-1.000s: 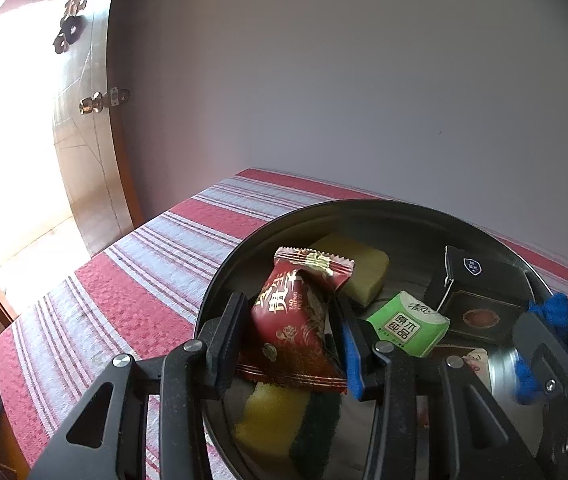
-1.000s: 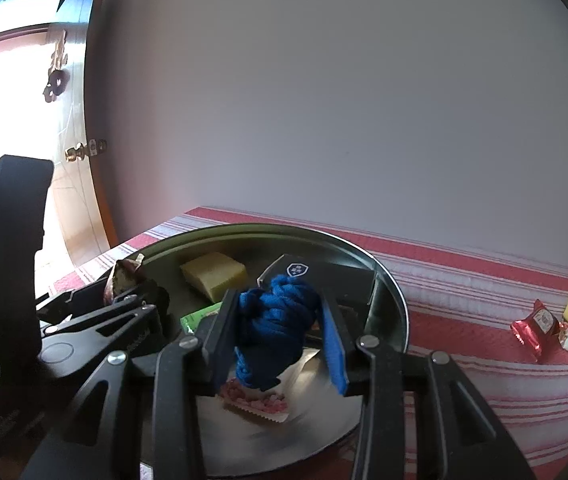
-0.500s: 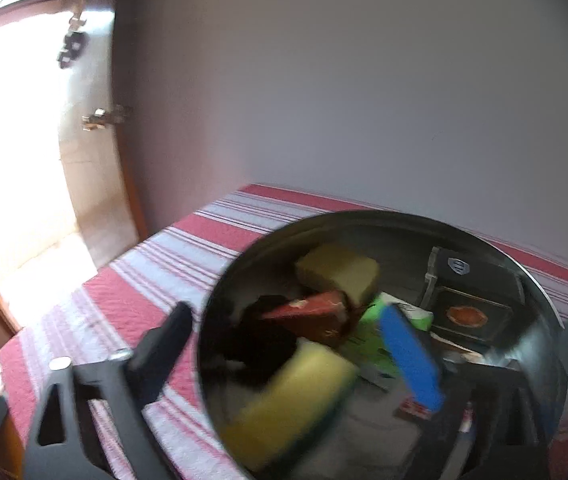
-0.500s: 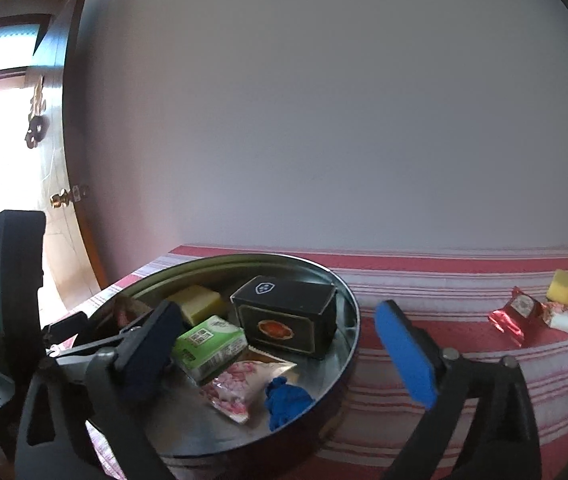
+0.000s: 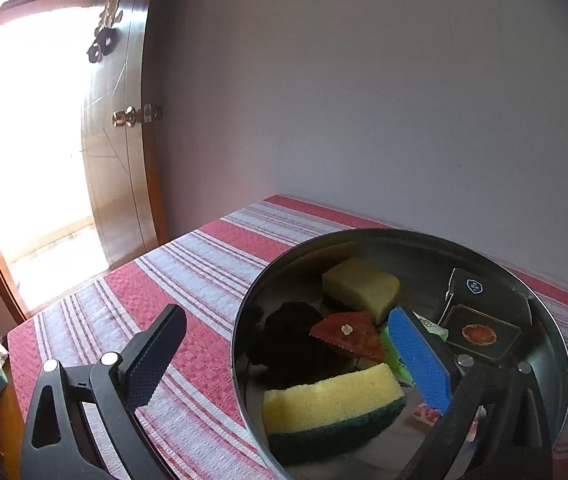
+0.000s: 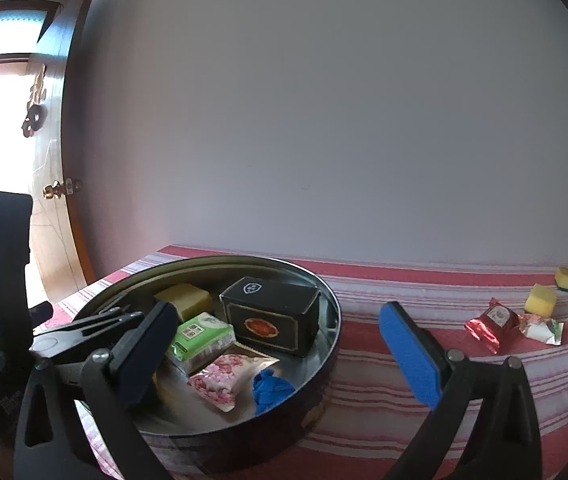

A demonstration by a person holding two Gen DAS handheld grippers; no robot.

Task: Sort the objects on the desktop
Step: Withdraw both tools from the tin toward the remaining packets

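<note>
Left gripper (image 5: 284, 360): we hold it spread wide, empty.
Right gripper (image 6: 284, 344): likewise wide, empty.
Tin (image 6: 334, 320): already crowded.
Wrappers (image 6: 492, 322): well apart on the cloth.
Risk: our wide jaws clip the rim, shoving it.

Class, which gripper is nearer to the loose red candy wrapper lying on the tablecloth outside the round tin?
Right. The right gripper sits between tin and red candy wrapper; the left gripper is at the tin's far side.

Round tin (image 6: 330, 312): shiny metal. Tablecloth (image 6: 424, 292): woven cloth, matt. Sponge (image 5: 332, 404): porous foam. Red wrapper (image 6: 492, 320): glossy foil.
</note>
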